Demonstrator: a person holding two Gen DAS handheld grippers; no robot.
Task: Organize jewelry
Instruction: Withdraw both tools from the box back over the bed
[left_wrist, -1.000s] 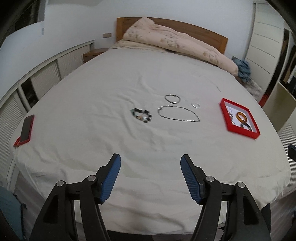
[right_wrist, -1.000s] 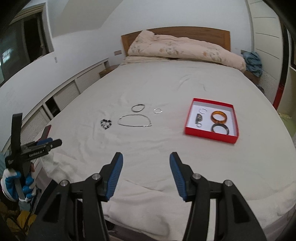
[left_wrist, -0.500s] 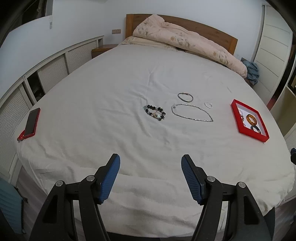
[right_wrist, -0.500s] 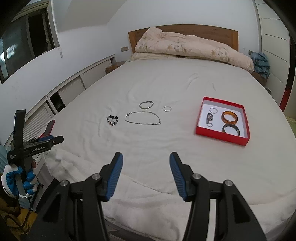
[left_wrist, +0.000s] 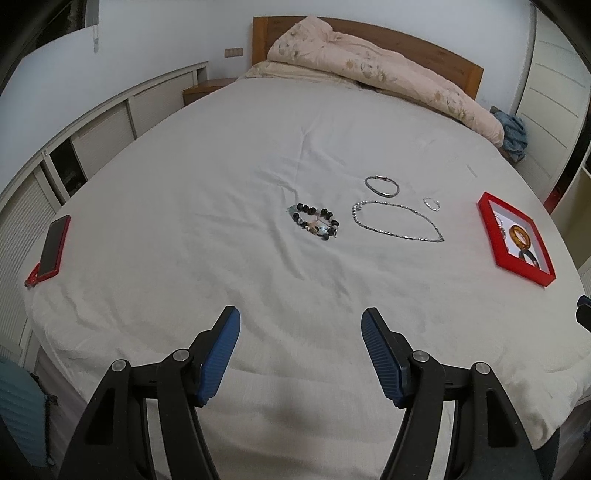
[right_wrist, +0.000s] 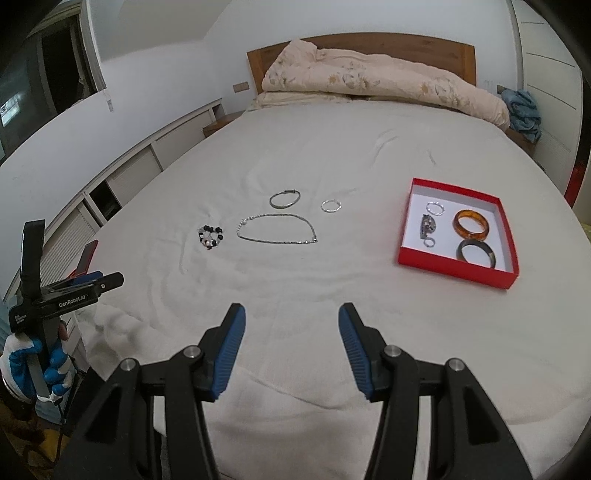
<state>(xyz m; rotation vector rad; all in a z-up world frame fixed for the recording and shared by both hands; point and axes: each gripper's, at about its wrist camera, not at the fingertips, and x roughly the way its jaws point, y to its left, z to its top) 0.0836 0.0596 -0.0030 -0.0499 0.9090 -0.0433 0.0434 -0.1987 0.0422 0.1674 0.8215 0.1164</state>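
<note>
A phone (left_wrist: 51, 245) lies at the bed's (left_wrist: 229, 155) edge; the red box (right_wrist: 458, 271) holds 2 bangles (right_wrist: 471, 224); both the left gripper (left_wrist: 300, 325) and the right gripper (right_wrist: 291, 314) gape apart, empty.

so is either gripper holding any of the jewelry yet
No, nothing is held. The left gripper and right gripper are both open with only white bedsheet between their blue fingers; the jewelry lies farther up the bed.

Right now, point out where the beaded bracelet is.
The beaded bracelet lies on the white bed, leftmost of the loose pieces in the right wrist view, just left of the silver necklace and far from the red box.
</note>
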